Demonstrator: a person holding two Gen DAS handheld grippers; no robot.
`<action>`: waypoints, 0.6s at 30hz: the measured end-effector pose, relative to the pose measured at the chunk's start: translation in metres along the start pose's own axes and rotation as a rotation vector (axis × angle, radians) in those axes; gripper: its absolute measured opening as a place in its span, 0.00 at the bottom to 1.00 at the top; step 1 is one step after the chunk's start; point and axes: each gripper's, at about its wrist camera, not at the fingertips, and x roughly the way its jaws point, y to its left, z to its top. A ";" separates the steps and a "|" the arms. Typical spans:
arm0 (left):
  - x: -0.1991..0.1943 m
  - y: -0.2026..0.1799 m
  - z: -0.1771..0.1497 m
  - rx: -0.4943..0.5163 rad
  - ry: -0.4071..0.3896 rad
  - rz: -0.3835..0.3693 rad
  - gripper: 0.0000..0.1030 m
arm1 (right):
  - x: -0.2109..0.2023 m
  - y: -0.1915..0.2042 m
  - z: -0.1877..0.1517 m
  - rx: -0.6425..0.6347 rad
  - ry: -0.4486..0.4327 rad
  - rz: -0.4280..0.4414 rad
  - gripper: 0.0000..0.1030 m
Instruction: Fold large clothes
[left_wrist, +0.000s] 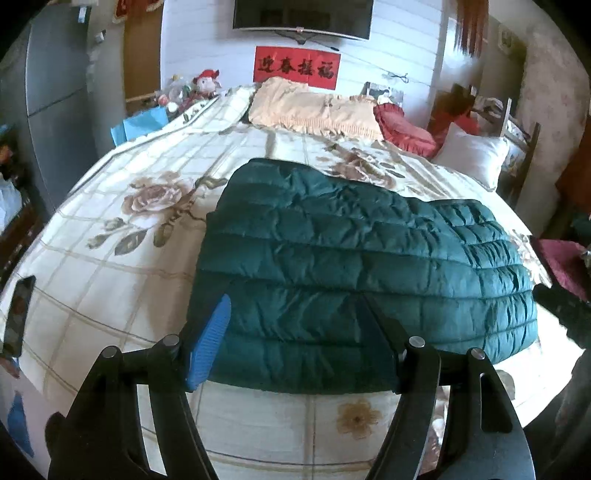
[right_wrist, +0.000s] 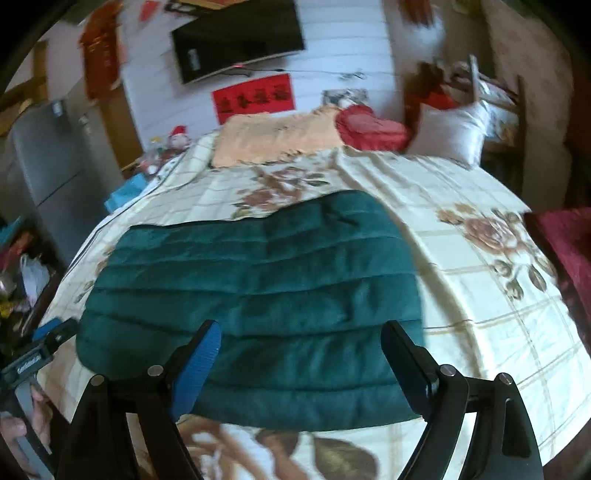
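From the left wrist view we find the left gripper (left_wrist: 295, 332) with its 2 fingers spread wide, gripping nothing, above the near edge of the green jacket (left_wrist: 362, 266), which lies folded flat on the floral bedspread (left_wrist: 110, 229).

From the right wrist view we find the right gripper (right_wrist: 299, 354) likewise wide and empty over the jacket (right_wrist: 258, 288); this picture is blurred.

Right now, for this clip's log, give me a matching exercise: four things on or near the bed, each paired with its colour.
Things:
1. puffer jacket
2. frilled pillow
3. folded blanket
4. wall banner

Colours:
A. peach
B. red with black characters
C. dark teal
D. crimson

Pairs: 1-C, 2-D, 3-A, 4-B
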 end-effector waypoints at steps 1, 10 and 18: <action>-0.002 -0.004 -0.001 0.012 -0.010 0.008 0.69 | -0.001 0.008 -0.003 -0.014 -0.004 0.003 0.87; -0.007 -0.020 -0.011 0.063 -0.047 0.058 0.69 | 0.003 0.041 -0.023 -0.052 0.005 0.018 0.89; -0.014 -0.022 -0.015 0.076 -0.097 0.063 0.69 | 0.005 0.046 -0.029 -0.038 0.011 0.005 0.89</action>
